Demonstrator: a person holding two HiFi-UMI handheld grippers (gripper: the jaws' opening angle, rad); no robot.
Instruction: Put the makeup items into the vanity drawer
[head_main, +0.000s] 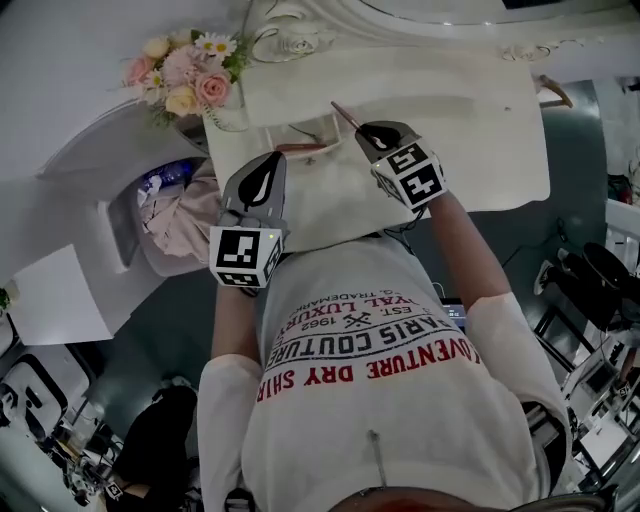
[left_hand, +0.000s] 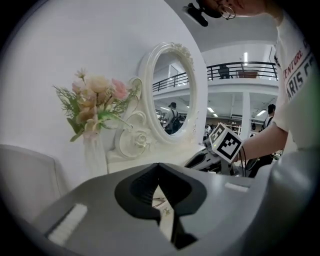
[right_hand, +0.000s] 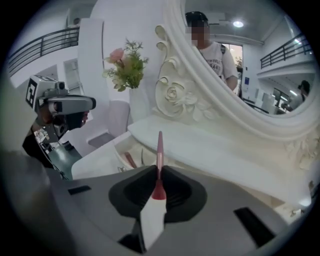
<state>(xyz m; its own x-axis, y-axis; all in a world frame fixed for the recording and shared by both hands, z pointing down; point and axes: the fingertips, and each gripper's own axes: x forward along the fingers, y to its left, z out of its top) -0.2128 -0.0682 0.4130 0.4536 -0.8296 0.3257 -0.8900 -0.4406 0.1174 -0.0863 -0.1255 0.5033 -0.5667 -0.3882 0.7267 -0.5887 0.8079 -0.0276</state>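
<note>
Closest thing in the head view is the person's printed shirt (head_main: 380, 400), filling the bottom half of the frame, with both arms reaching up toward the vanity. Just past that, left of centre, is the left tool (head_main: 268, 170). Its jaws are pressed together at the tips with nothing between them, so it's basically just hanging there over the front edge of the tabletop (head_main: 470, 150). The right tool (head_main: 370, 131) sits a bit further up and to the right, and it's pinching a skinny makeup pencil (head_main: 347, 116) low on the shaft, so most of it sticks out past the jaw tips toward the upper left. Looks-wise it's a thin straight stick, pinkish along the shaft with a redder, slightly thicker bit right where the jaws hold it. It could be a lip liner or a slim brush, can't say which. Beyond it and slightly left is the open drawer (head_main: 285, 132), and there's already a reddish stick (head_main: 300, 148) lying in it, plus some tiny bits too blurry to name. So my read is that we're partway: one item looks stowed, and this pencil is up in the air near the drawer but not in it yet. Can't spot other loose makeup on the tabletop. Furthest back are the flowers (head_main: 185, 75) at upper left and the ornate white mirror (left_hand: 177, 95).
</note>
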